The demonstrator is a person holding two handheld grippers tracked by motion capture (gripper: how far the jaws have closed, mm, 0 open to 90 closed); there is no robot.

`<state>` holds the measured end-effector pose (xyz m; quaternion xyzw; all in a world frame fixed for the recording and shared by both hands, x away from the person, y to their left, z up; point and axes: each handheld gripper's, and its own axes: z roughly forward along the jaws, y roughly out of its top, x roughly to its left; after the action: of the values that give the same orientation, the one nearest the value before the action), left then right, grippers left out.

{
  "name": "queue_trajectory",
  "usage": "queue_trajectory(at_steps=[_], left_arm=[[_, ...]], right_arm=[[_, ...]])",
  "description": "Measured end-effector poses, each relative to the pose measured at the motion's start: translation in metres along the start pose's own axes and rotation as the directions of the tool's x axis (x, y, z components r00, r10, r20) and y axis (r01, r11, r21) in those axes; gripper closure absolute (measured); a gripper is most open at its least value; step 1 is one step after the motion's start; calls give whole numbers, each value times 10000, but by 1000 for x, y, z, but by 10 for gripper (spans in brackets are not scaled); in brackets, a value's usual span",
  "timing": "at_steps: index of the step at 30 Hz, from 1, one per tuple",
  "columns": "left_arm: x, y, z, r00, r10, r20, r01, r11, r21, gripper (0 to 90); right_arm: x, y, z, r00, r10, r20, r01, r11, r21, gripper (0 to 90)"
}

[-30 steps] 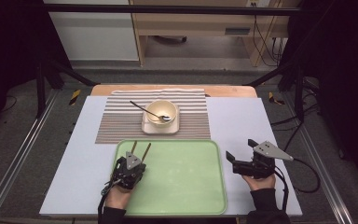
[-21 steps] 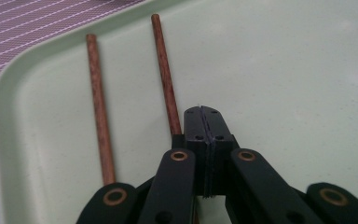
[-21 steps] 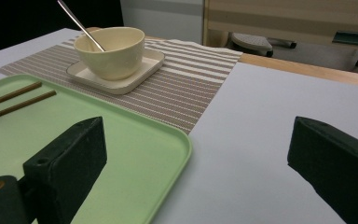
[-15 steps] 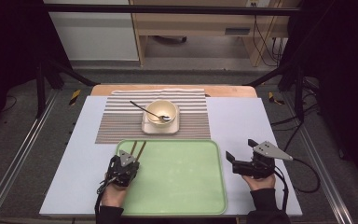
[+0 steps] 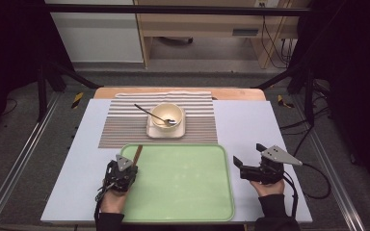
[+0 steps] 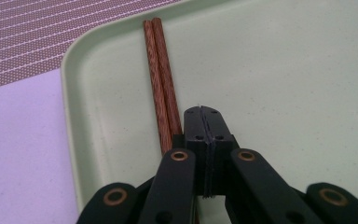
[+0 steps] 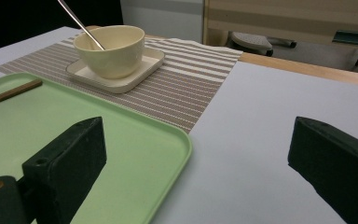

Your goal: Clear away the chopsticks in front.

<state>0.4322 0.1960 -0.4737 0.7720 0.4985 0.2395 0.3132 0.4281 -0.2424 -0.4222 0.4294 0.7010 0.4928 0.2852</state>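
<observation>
1. The left gripper (image 6: 201, 112) has its two black jaws pressed together with no gap, and nothing sits between them; in the left gripper view they rise from the lower middle of the frame.
2. Just left of these jaws lie the wooden chopsticks (image 6: 161, 79), side by side and touching each other, running up to the upper left of that frame.
3. The chopsticks rest flat on the green tray (image 6: 284, 70), close to its left rim and near its upper left corner.
4. In the high view the left gripper (image 5: 121, 169) is at the lower left, over the left edge of the tray (image 5: 183, 192).
5. The right gripper (image 5: 248, 158) is at the lower right of the high view, beside the tray, its jaws spread wide and holding nothing.
6. Behind the tray, at the centre of the high view, a cream bowl (image 5: 166, 114) with a spoon (image 5: 150, 112) stands on a square plate (image 5: 150, 131) on the striped placemat (image 5: 120, 122).
</observation>
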Motion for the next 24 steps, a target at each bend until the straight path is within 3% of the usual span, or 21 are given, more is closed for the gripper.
queue_trajectory(at_steps=[9, 14, 16, 21, 24], left_arm=[[1, 0, -1, 9999, -94, -81, 94, 10000, -2, 896], [0, 3, -9, 9996, -98, 254, 113, 9983, -575, 894], [-2, 6, -14, 9998, 23, 209, -5, 9963, -857, 867], [-3, 16, -27, 9981, 110, 602, 5, 9820, -1886, 758], [-3, 23, -30, 9964, 272, 806, -84, 9744, -2247, 620]], right_arm=[[0, 0, 0, 10000, 6, -5, -6, 10000, 10, 45], [0, 0, 0, 10000, 6, 4, -6, 10000, -7, 44], [0, 0, 0, 10000, -13, 12, 13, 10000, -17, 44], [0, 0, 0, 10000, -24, 43, 24, 10000, -25, 43], [-1, 0, -1, 10000, -31, 64, 31, 10000, -20, 43]])
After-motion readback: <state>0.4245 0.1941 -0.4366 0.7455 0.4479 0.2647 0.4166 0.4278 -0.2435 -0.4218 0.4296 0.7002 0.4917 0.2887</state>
